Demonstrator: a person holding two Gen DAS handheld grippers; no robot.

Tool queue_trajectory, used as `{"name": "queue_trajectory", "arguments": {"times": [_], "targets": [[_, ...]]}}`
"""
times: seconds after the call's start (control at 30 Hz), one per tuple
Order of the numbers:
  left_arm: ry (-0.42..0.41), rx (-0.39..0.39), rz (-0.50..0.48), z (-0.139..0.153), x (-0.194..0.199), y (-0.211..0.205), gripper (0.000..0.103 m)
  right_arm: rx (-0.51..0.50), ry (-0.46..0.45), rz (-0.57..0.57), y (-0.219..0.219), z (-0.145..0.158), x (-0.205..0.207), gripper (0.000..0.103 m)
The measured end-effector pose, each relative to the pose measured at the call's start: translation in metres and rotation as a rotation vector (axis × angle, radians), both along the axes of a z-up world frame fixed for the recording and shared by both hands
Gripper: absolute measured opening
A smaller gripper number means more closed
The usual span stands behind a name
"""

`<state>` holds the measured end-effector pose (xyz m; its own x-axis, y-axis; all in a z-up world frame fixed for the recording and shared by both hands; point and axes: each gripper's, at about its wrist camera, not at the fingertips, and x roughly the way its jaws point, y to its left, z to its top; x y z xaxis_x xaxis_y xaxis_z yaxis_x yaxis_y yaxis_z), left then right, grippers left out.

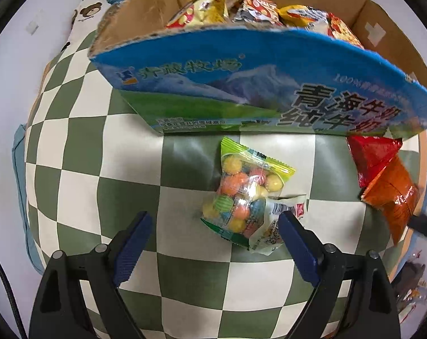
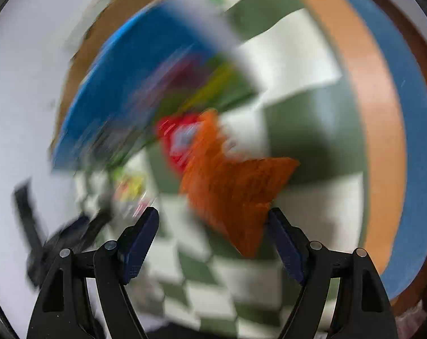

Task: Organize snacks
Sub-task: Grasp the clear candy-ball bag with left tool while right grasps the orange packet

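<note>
My left gripper [image 1: 213, 216] stands open, pointing down over a green-and-white checked cloth [image 1: 100, 169]. A clear bag of coloured candy balls [image 1: 241, 192] lies just ahead of its fingertips, toward the right finger. A small white packet [image 1: 269, 228] under the bag touches that finger. Behind stands a cardboard box [image 1: 241, 65] with blue print, holding several snack packets [image 1: 213, 2]. A red packet [image 1: 371, 158] and an orange packet [image 1: 394, 197] lie at the right. The right wrist view is blurred: my right gripper [image 2: 213, 212] is open, the orange packet [image 2: 230, 186] between its fingers, close to the right one.
The box [image 2: 123, 90] fills the far side of the cloth. A bear-print fabric item [image 1: 86, 14] lies beyond the cloth at the far left. A tan and blue curved border [image 2: 382, 113] runs along the right edge of the cloth.
</note>
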<state>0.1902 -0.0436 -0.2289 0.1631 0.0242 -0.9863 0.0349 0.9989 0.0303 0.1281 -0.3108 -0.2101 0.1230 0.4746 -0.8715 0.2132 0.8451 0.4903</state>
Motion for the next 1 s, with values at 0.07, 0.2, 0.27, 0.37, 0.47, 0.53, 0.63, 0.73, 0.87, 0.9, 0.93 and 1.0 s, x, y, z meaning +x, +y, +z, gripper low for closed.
{"name": "queue_trajectory", "arguments": {"times": [0.07,0.2,0.27,0.37,0.47,0.53,0.63,0.73,0.87,0.9,0.93,1.0], "targets": [[-0.001,-0.002,0.000,-0.001,-0.001,0.000,0.091,-0.079,-0.057,0.067,0.009,0.021,-0.009,0.082],[0.001,0.016,-0.017,-0.008,0.002,-0.004,0.091,-0.407,-0.202,0.218,0.033,0.042,0.001,0.087],[0.002,0.037,-0.046,-0.013,0.004,-0.007,0.091,-0.463,-0.177,0.298,0.051,0.026,0.013,0.087],[0.003,0.088,-0.116,-0.022,0.012,-0.018,0.091,-0.508,-0.134,0.364,0.071,-0.004,0.020,0.087],[-0.010,0.113,-0.179,-0.029,0.019,-0.030,0.091,-0.560,-0.091,0.364,0.077,-0.033,0.020,0.082],[-0.019,0.110,-0.230,-0.031,0.023,-0.039,0.091,-0.544,-0.084,0.316,0.072,-0.042,0.019,0.070],[0.021,0.094,-0.283,-0.039,0.026,-0.050,0.091,-0.502,-0.084,0.288,0.068,-0.040,0.018,0.067],[0.012,0.077,-0.298,-0.046,0.023,-0.054,0.091,-0.472,-0.073,0.303,0.067,-0.037,0.016,0.065],[-0.006,0.084,-0.284,-0.050,0.015,-0.055,0.067,-0.495,-0.063,0.312,0.071,-0.043,0.017,0.064],[-0.003,0.072,-0.281,-0.051,0.009,-0.052,0.056,-0.493,-0.063,0.303,0.069,-0.044,0.015,0.063],[-0.003,0.077,-0.274,-0.052,0.004,-0.051,0.054,-0.489,-0.063,0.298,0.069,-0.044,0.014,0.062],[0.004,0.080,-0.236,-0.056,-0.004,-0.045,0.047,-0.486,-0.060,0.298,0.071,-0.044,0.007,0.061]]}}
